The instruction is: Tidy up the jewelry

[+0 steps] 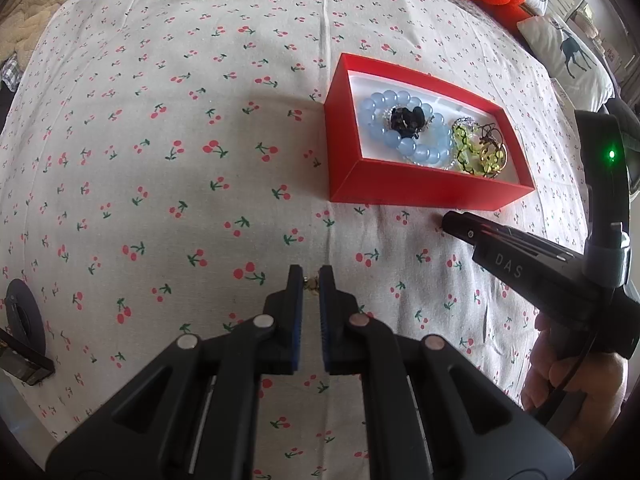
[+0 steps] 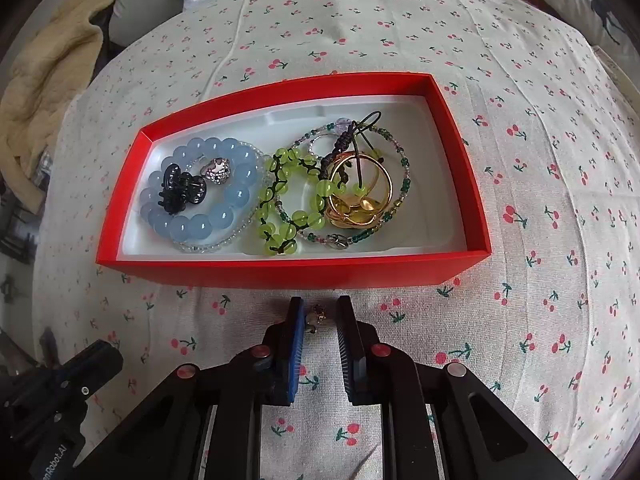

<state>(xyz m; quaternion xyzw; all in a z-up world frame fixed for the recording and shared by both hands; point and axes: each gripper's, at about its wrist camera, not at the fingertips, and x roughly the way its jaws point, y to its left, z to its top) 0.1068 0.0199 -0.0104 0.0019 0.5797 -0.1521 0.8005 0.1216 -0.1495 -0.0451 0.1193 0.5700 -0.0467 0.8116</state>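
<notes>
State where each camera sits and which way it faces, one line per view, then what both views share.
Left wrist: on the left gripper, aimed steeply down at the cherry-print cloth; its own fingers show, plus the right gripper and the hand holding it.
Right wrist: on the right gripper, aimed down at the red box; its own fingers and the left gripper's tip show.
Shared: the red box, blue bead bracelet, cloth.

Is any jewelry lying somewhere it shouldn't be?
Yes. One small brownish trinket lies on the cherry-print cloth between the right claw fingers, outside the red box that holds the other pieces.
</notes>
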